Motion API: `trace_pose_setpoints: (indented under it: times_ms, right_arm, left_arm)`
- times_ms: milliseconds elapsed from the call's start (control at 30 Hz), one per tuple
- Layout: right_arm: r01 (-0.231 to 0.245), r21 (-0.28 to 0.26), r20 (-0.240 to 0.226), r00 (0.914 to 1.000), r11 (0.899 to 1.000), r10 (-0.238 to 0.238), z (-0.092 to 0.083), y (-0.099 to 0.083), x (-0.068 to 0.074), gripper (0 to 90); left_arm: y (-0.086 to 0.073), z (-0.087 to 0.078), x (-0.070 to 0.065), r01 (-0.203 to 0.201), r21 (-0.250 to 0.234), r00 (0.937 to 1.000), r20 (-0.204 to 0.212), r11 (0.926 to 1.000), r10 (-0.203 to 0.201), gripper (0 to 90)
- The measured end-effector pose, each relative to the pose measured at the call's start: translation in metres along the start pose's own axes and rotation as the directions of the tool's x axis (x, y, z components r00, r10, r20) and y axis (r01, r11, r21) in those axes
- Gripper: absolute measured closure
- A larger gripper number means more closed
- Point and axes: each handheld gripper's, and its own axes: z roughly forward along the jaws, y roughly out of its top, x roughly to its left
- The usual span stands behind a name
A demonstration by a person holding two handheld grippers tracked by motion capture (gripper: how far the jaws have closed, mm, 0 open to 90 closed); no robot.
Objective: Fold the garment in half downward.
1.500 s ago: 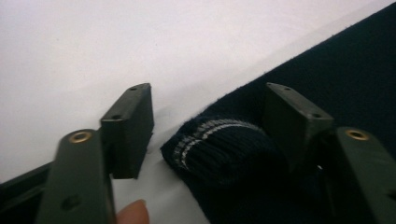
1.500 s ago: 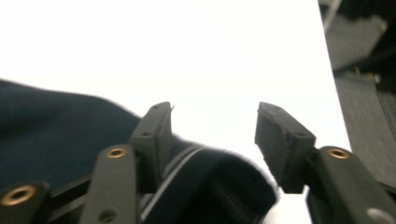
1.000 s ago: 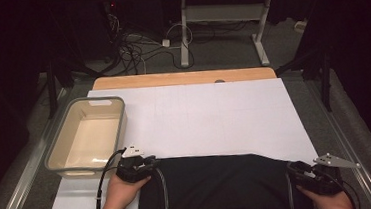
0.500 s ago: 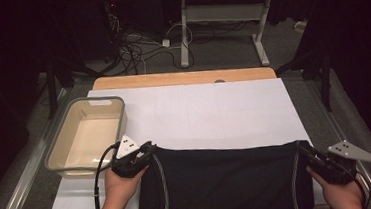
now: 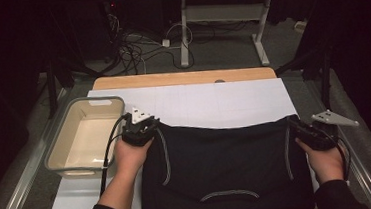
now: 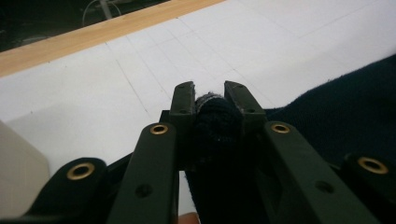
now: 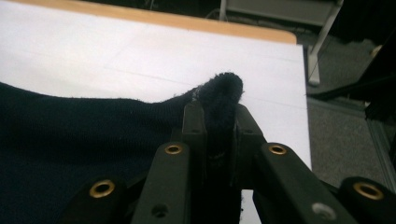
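Dark garment (image 5: 226, 169) lies spread on the white counter (image 5: 213, 102), right of the bin (image 5: 83, 137). Looks like soft, limp, light knit; will likely sag and stretch, so best held by its far corners. Left tongs (image 6: 210, 100) pinch one bunched corner, right tongs (image 7: 217, 109) the other, both clamped on cloth.

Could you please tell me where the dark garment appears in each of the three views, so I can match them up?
High view: the dark garment spreads across the near half of the table, between both hands.
Left gripper view: it fills the right side, a bunched corner pinched between the jaws.
Right gripper view: it covers the lower left, a corner pinched between the jaws.
Shared landmark: the white sheet with the wooden table edge beyond it.
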Motion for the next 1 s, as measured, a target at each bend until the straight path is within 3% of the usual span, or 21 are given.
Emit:
trace_pose_setpoints:
  times_ms: [100,233,300,333,400,467,533,567,633,667,733,800,867,1000]
  right_arm:
    - [-0.006,0.004,-0.002,1.0000,1.000,0.006,0.011,0.010,-0.004,80.5]
    - [0.010,-0.072,-0.006,0.9999,0.997,-0.010,0.009,0.036,-0.006,80.2]
    - [-0.031,-0.062,-0.031,0.9991,0.998,0.029,0.017,0.036,-0.008,74.2]
    - [-0.050,-0.034,-0.044,0.9978,0.998,0.049,0.024,0.031,-0.010,64.8]
    - [-0.062,0.010,-0.043,0.9971,0.998,0.062,0.033,0.022,-0.010,54.1]
    - [-0.059,0.009,-0.046,0.9972,0.998,0.059,0.031,0.015,-0.008,50.9]
    - [-0.031,0.000,-0.050,0.9982,1.000,0.031,0.018,0.012,-0.003,49.8]
    - [-0.023,0.001,-0.054,0.9983,1.000,0.023,0.012,0.010,-0.001,49.5]
    - [0.009,0.005,-0.060,0.9982,1.000,-0.008,-0.004,0.000,0.008,49.5]
    - [0.025,0.010,-0.069,0.9973,1.000,-0.025,-0.014,-0.011,0.015,49.4]
    - [0.042,0.021,-0.075,0.9963,0.999,-0.041,-0.025,-0.026,0.024,49.4]
    - [0.042,0.040,-0.081,0.9960,0.998,-0.038,-0.035,-0.042,0.031,49.4]
    - [0.040,0.052,-0.085,0.9958,0.998,-0.036,-0.044,-0.059,0.040,49.4]
    - [0.020,0.064,-0.096,0.9953,0.998,-0.013,-0.053,-0.083,0.050,49.4]
  left_arm:
    - [0.017,0.002,0.007,-0.011,-0.010,0.9996,-0.024,0.9999,0.011,72.6]
    - [0.032,0.004,0.017,-0.016,0.003,0.9966,-0.081,0.9999,0.016,72.3]
    - [0.027,0.016,0.022,0.028,0.053,0.9989,-0.039,0.9982,-0.026,68.5]
    - [0.024,0.019,0.023,0.042,0.063,0.9985,-0.038,0.9971,-0.039,62.3]
    - [0.016,0.018,0.022,0.071,0.051,0.9975,0.001,0.9962,-0.071,55.2]
    - [0.011,0.010,0.018,0.045,0.039,0.9990,0.005,0.9982,-0.045,53.4]
    - [0.003,-0.003,0.012,0.044,0.004,0.9971,0.062,0.9990,-0.045,50.5]
    - [-0.004,-0.011,0.005,0.024,0.002,0.9954,0.092,0.9997,-0.024,49.3]
    - [-0.010,-0.016,0.000,0.009,-0.006,0.9939,0.110,0.9999,-0.008,48.6]
    - [-0.028,-0.026,-0.017,-0.030,-0.009,0.9847,0.172,0.9995,0.031,48.1]
    - [-0.049,-0.037,-0.034,-0.020,-0.032,0.9680,0.250,0.9993,0.028,47.2]
    - [-0.064,-0.047,-0.043,-0.026,-0.043,0.9644,0.262,0.9987,0.037,45.1]
    - [-0.077,-0.053,-0.046,-0.024,-0.045,0.9660,0.256,0.9987,0.035,43.2]
    - [-0.100,-0.056,-0.044,-0.018,0.005,0.9687,0.248,0.9998,0.016,39.2]
